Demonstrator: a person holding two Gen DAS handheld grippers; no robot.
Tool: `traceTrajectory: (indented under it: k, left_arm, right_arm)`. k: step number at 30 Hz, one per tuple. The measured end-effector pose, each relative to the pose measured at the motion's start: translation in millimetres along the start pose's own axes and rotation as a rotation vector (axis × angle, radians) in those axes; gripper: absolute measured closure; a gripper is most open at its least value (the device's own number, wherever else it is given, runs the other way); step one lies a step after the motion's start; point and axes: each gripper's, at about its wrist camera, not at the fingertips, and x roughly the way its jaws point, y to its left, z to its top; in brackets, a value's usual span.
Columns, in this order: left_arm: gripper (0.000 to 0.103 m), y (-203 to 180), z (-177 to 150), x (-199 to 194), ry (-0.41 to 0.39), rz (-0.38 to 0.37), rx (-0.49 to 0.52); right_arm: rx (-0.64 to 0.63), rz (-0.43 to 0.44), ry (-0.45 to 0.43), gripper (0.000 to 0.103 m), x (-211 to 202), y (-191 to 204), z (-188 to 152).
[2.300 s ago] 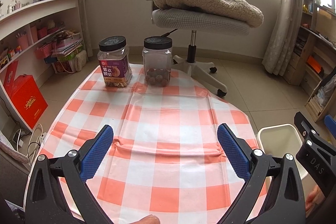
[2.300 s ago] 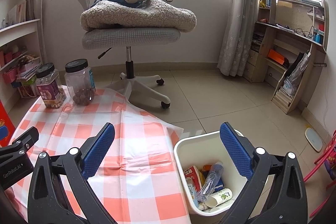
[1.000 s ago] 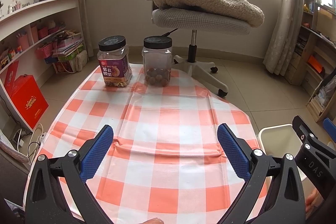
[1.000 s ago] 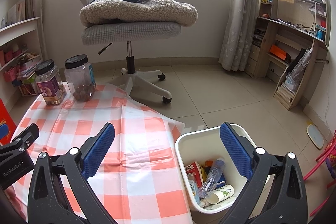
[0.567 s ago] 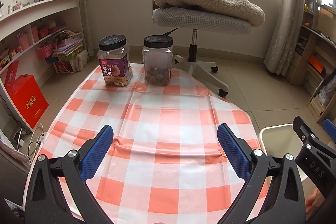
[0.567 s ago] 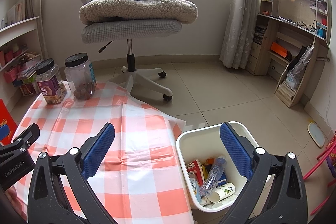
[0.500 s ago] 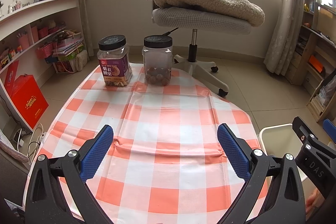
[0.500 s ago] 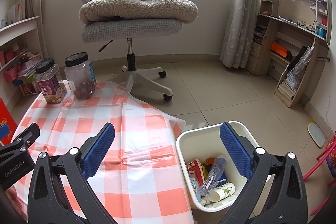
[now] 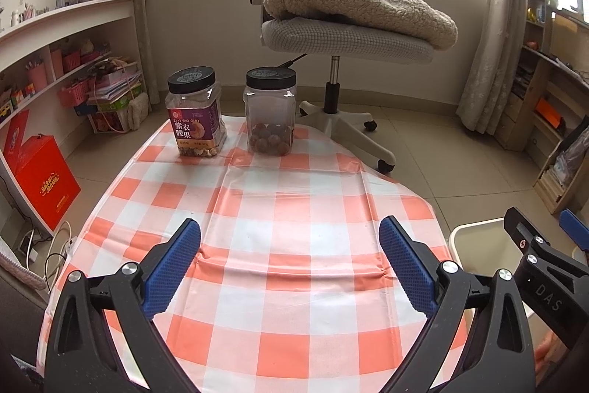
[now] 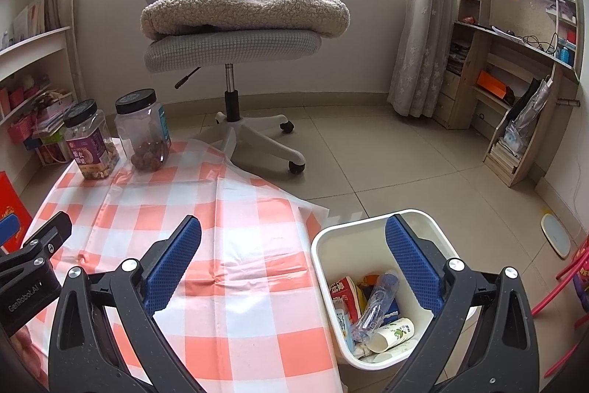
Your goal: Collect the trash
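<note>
Item: my left tongs (image 9: 289, 255) and right tongs (image 10: 292, 253), both spread wide and holding nothing, above the checked worktop (image 9: 294, 209). Item: white bin (image 10: 324, 245) on the floor just right of the worktop, holding a clear bottle (image 10: 375, 301), a paper cup (image 10: 392, 334) and wrappers; two lidded jars (image 9: 270, 113) at the far edge. Step, as I judge it: collection seems finished, with no loose trash showing; next calls for a check around, then rest.
</note>
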Motion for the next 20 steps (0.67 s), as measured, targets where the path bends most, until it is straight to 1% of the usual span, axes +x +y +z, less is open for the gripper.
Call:
traceTrajectory:
  k: [10, 13, 20]
  left_arm:
    - [0.009, 0.5, -1.2, 1.9, 0.01, -0.012, -0.016]
    - [0.009, -1.9, -1.4, 2.1, 0.017, -0.016, -0.006]
    - [0.008, -7.7, -2.8, -2.9, 0.001, 0.005, -0.005]
  right_arm:
    - [0.0, -0.001, -0.001, 0.007, 0.0, 0.0, -0.1]
    - [0.0, -0.001, -0.002, 0.007, 0.0, 0.2, -0.1]
    - [0.0, -0.001, -0.002, 0.007, 0.1, -0.3, 0.2]
